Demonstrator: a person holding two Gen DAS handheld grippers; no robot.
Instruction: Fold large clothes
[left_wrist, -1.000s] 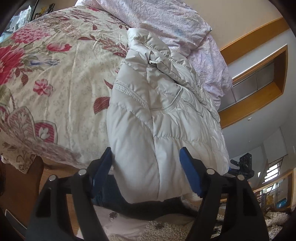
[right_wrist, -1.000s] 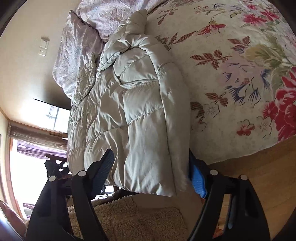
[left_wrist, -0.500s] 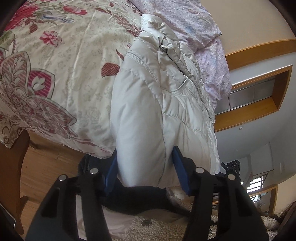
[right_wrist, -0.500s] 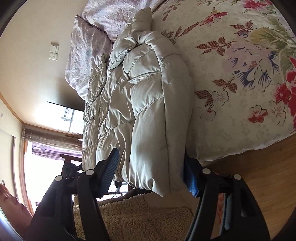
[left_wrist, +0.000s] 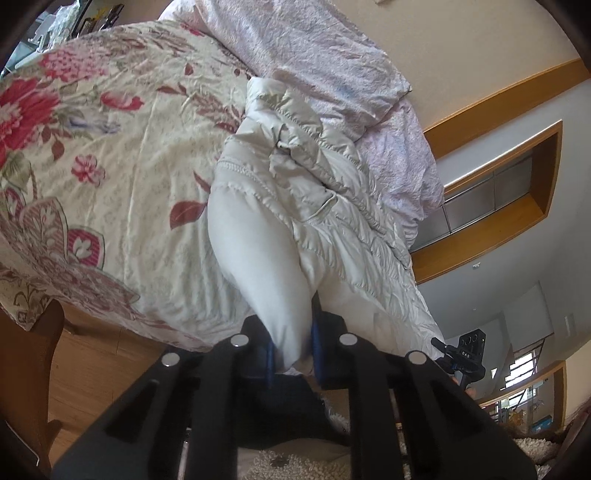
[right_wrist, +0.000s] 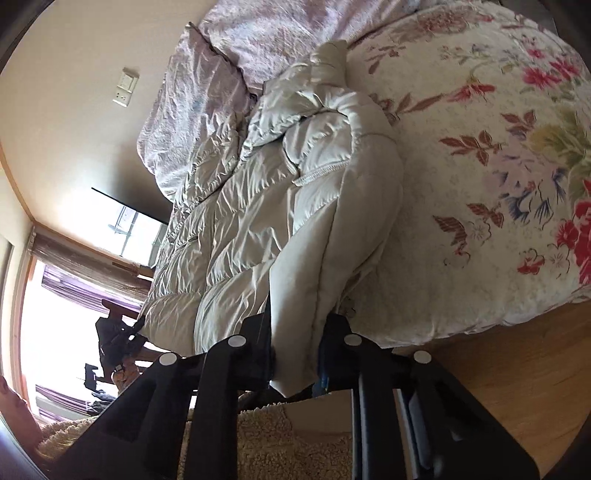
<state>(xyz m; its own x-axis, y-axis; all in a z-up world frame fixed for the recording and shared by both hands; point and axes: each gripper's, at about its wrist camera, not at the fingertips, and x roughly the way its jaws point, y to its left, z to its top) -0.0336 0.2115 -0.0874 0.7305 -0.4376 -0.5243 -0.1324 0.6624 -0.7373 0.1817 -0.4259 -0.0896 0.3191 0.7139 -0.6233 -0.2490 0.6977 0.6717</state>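
A pale quilted puffer jacket (left_wrist: 295, 206) lies lengthwise on a floral bedspread (left_wrist: 110, 177), its hem at the bed's near edge. My left gripper (left_wrist: 291, 350) is closing its jaws on one corner of that hem, and the blue pads (left_wrist: 316, 343) squeeze the fabric thin. In the right wrist view the same jacket (right_wrist: 280, 206) runs away from me, and my right gripper (right_wrist: 295, 362) is closing on the other hem corner, fabric pinched between its fingers. Both pinched corners bulge upward just beyond the jaws.
A lilac crumpled duvet and pillow (left_wrist: 325, 51) lie at the bed's head against the wall. Wooden floor (right_wrist: 517, 387) shows beside the bed, and a fleecy cream garment (right_wrist: 273, 443) on the person sits below the grippers. A bright window (right_wrist: 55, 332) is at the left.
Both grippers went from wide open around the jacket's hem to pinched tight on it. The hem corners have lifted slightly and the padding now bunches above the jaws.
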